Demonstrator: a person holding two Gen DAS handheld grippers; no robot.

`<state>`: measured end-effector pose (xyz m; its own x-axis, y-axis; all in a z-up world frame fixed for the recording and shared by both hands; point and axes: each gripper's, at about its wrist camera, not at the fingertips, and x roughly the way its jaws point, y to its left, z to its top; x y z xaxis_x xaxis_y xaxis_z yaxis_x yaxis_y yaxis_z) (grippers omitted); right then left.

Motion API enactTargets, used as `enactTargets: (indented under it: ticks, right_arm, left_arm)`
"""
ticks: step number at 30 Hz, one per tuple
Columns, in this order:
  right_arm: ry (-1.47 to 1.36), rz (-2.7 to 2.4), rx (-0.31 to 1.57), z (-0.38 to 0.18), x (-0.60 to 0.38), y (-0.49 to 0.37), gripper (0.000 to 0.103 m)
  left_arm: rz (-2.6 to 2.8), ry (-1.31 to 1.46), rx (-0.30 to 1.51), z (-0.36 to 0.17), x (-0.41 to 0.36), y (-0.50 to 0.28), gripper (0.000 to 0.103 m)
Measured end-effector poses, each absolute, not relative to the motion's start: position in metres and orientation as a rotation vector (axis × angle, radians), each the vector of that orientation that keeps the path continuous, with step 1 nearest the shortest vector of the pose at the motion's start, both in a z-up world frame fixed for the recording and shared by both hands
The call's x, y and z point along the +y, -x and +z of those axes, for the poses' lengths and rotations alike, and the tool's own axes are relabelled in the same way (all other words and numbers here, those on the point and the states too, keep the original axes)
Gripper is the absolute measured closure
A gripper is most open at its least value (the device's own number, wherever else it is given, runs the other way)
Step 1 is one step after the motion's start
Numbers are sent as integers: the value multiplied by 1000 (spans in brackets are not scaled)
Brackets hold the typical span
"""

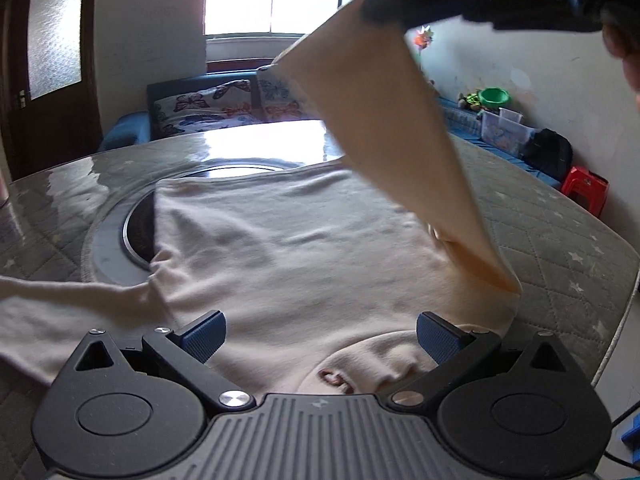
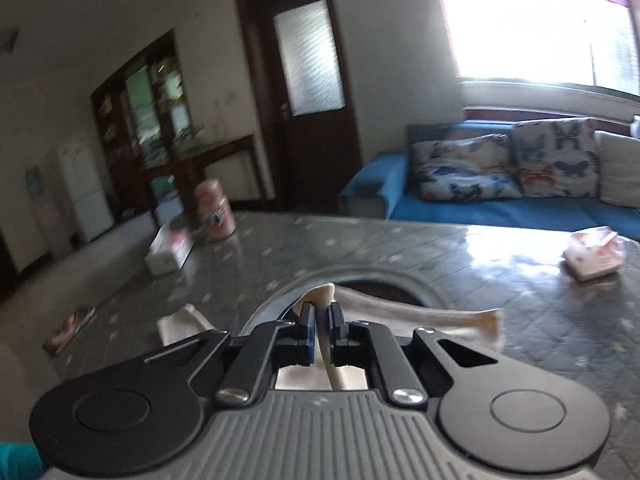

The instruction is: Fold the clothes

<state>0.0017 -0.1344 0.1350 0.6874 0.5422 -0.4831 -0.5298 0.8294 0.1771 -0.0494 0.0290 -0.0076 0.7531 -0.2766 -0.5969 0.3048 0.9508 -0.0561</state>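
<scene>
A cream long-sleeved top [image 1: 288, 248] lies flat on the grey quilted table [image 1: 560, 232], collar toward me. My left gripper [image 1: 320, 338] hovers open just above the collar area, its blue pads [image 1: 202, 338] apart with nothing between them. My right gripper [image 1: 400, 8] is high at the upper right, shut on the cuff of the right sleeve [image 1: 384, 120], which hangs stretched up from the shoulder. In the right wrist view the right gripper [image 2: 322, 326] pinches the cream sleeve cloth [image 2: 326, 300]. The left sleeve [image 1: 60, 312] lies out to the left.
A round recessed hob [image 1: 136, 224] sits in the table's middle, partly under the top. A pink tin [image 2: 214, 210], a white box [image 2: 168, 250] and a tissue pack [image 2: 594, 254] stand on the far side. A blue sofa [image 2: 480, 208] lies beyond.
</scene>
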Motion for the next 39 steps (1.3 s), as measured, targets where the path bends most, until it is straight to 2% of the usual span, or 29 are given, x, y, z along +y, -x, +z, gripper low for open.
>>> enactTargets:
  ticks: [3,7,15,17,19,26,39]
  right_arm:
    - [-19,646,594,121,-119,-3,97]
    - [-25,689,634,109,-113,2,87]
    - [28,631,659,94,-140,10,85]
    - [76,606,694,83,-149,12,72]
    - [137,563,735,65,-159,16,68]
    - [132,501,836,15,-185,23,68]
    - [64,497,755,11,-184,-23,71]
  left_arm:
    - [-300,-37,646,-8,34,52,0]
    - [-277,-28,650,-8,42,53,0]
    - [-235,-6,652,-4,56,57,0]
    - [-237,5,642,0,57,56,0]
    - [-252,25,637,4,57,54,0]
    - [-323,42,638,5,43,40,0]
    - [-378,99,703,-14,41,19,3]
